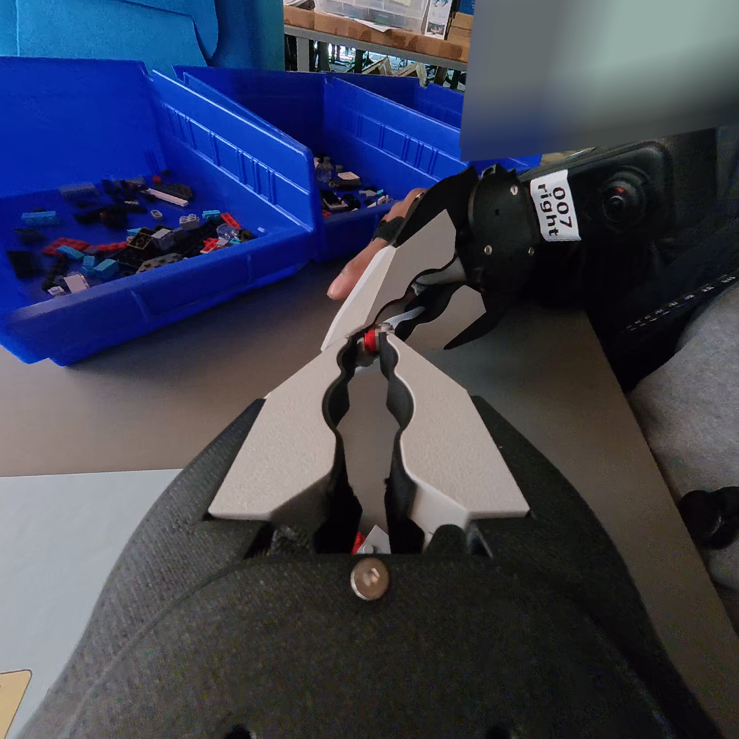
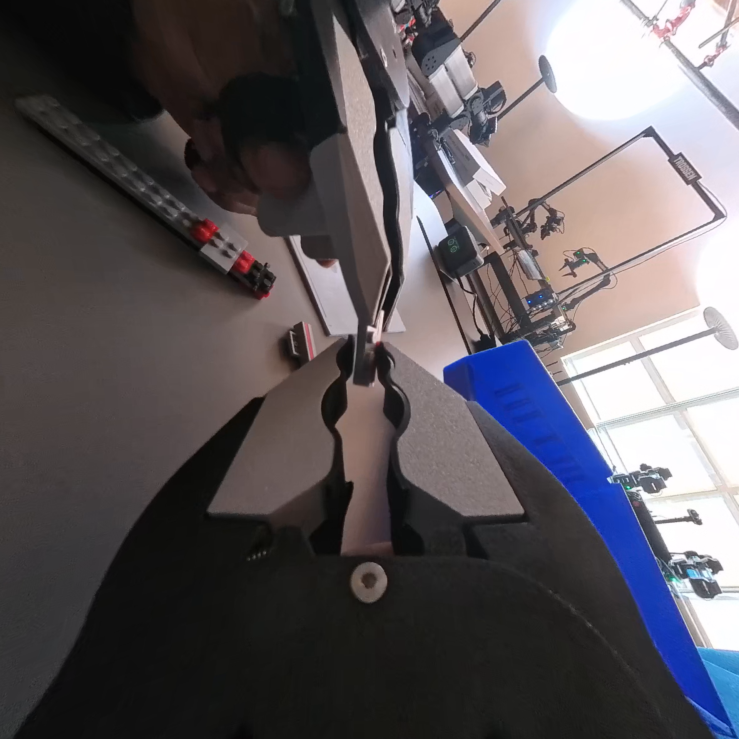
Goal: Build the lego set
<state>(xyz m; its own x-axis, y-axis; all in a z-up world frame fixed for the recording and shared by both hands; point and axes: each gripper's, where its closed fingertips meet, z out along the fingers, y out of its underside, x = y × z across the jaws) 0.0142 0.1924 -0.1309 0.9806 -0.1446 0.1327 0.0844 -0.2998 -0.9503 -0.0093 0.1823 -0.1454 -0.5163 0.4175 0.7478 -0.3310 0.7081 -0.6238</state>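
Both claws — left (image 1: 370, 344), right (image 2: 366, 354) — clamped on small lego piece (image 1: 371, 343) above grey table (image 1: 160, 400).

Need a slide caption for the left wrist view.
Both tools meet tip to tip on a small red-and-grey lego piece, beside blue bins of loose bricks.

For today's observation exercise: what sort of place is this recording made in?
Probably a robotics lab or workshop: blue parts bins of loose bricks on a worktable, and camera rigs on stands beside large windows.
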